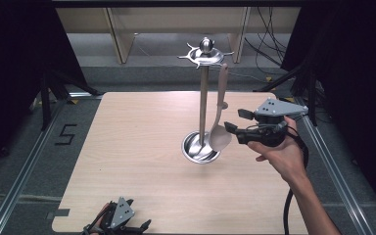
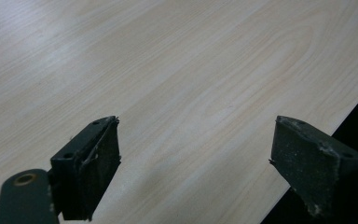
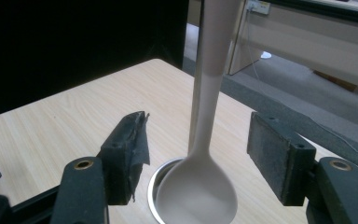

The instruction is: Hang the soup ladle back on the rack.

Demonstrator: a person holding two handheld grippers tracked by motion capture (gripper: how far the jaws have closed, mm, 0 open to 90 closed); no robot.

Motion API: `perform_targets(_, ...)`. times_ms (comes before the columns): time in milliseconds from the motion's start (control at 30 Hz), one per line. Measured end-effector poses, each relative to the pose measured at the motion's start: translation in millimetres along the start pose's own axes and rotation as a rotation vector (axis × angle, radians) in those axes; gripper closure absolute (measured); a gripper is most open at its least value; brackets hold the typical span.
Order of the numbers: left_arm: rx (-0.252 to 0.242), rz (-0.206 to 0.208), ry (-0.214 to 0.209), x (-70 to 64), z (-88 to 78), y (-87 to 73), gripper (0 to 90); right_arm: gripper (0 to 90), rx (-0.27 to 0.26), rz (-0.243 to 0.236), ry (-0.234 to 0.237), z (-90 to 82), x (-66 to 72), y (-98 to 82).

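Beige spoon [image 1: 220, 117] hangs from the top hook of the metal stand [image 1: 203, 93], bowl down over the stand's round base, mid-desk [image 1: 137, 147]. Right gripper [image 1: 235, 120] sits just right of the spoon bowl, jaws wide apart, spoon handle between them in the right gripper view, pads not touching. Left gripper [image 1: 127, 226] rests at the near desk edge, jaws spread, nothing held.
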State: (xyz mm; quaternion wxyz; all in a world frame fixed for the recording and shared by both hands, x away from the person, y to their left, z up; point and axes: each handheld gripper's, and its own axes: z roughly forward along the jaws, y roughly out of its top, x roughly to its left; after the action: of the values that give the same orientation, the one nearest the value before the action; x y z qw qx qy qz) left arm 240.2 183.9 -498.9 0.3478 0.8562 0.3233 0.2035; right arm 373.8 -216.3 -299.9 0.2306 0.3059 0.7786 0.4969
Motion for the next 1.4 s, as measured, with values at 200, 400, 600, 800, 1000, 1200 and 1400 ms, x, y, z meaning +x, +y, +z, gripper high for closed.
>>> perform_targets(200, 0.001, 0.002, 0.001, -0.1, 0.1, -0.1, 14.8, 36.4, 0.005, -0.017, -0.005, -8.4, 2.0, -19.2)
perform_targets(400, -0.010, 0.000, 0.001, -0.3, 0.7, 0.0, 14.8, 35.7, 0.014, -0.001, -0.028, -14.6, 4.7, -32.5)
perform_targets(600, 0.000, 0.006, 0.004, 0.3, 0.1, 0.0, 14.8, 35.2, 0.010, -0.023, -0.037, -16.0, 6.3, -42.3)
perform_targets(800, -0.001, 0.005, 0.004, 0.4, -0.1, 0.1, 14.8, 32.8, 0.030, -0.002, -0.041, -17.6, 9.7, -47.6)
perform_targets(1000, -0.001, -0.004, 0.003, -0.1, 0.1, -0.1, 14.8, 30.1, 0.043, -0.017, -0.032, -19.1, 10.2, -57.9)
perform_targets(1200, -0.005, -0.028, 0.001, -1.5, 0.8, -0.7, 14.8, 29.8, 0.044, -0.021, -0.048, -19.1, 12.9, -70.5)
perform_targets(1400, -0.003, -0.004, 0.004, -0.1, -0.1, -0.2, 14.8, 29.3, 0.060, -0.016, -0.046, -18.6, 16.0, -86.8)
